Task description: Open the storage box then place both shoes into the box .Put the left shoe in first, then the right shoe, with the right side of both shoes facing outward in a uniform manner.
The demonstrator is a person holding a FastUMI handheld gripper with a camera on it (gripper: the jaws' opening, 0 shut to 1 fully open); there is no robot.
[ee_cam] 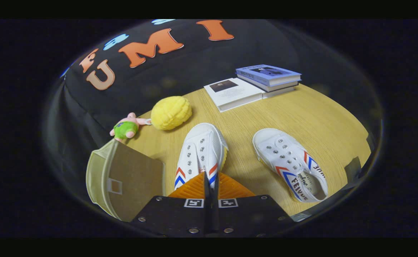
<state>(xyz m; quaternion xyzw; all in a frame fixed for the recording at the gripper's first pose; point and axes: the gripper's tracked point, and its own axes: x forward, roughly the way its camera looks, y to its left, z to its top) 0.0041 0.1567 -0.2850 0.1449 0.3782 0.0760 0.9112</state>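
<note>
My gripper (210,184) is shut, its orange fingers (191,189) pressed together on the rear of a white shoe (201,150) with red and blue chevrons. The shoe's toe points away from me. Its yellowish sole edge shows on the right side, so the shoe sits tilted. The heel is hidden behind the fingers. A second matching white shoe (291,164) lies on the wooden table (301,114) to the right of the fingers, its opening toward me. A translucent beige storage box (123,178) stands just left of the fingers, a flat panel facing me.
Beyond the shoes lie a yellow round plush (170,112) and a small pink and green toy (126,128), near the box's far corner. An open white book (233,92) and a stack of books (269,76) rest at the far side of the table.
</note>
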